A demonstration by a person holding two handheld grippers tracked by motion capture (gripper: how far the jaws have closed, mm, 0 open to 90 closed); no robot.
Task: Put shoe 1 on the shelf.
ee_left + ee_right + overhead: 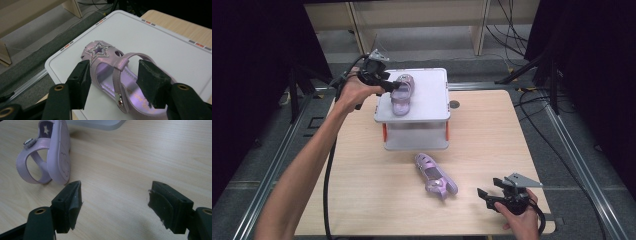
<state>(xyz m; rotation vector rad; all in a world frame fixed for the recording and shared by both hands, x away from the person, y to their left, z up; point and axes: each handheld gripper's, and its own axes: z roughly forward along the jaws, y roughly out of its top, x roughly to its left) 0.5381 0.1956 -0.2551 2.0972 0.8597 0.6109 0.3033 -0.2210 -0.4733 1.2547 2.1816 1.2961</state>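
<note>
Sandals are lying apart, one sandal (402,94) on the far white box lid (432,90) between the left gripper (112,80)'s parted, non-pressing jaws, its light, flexible strap likely offering the best hold, while the right gripper (113,205) is gaping empty.

Sandal on box: a lilac child's sandal (401,94) with a glittered star cut-out on the toe and an ankle strap is seen sole-down on the white lid of the storage box (432,90), towards its left side.
Sandal on table: the matching sandal (435,177) is laid on its side on the wooden table (492,135), near of the box, towards the right.
</note>
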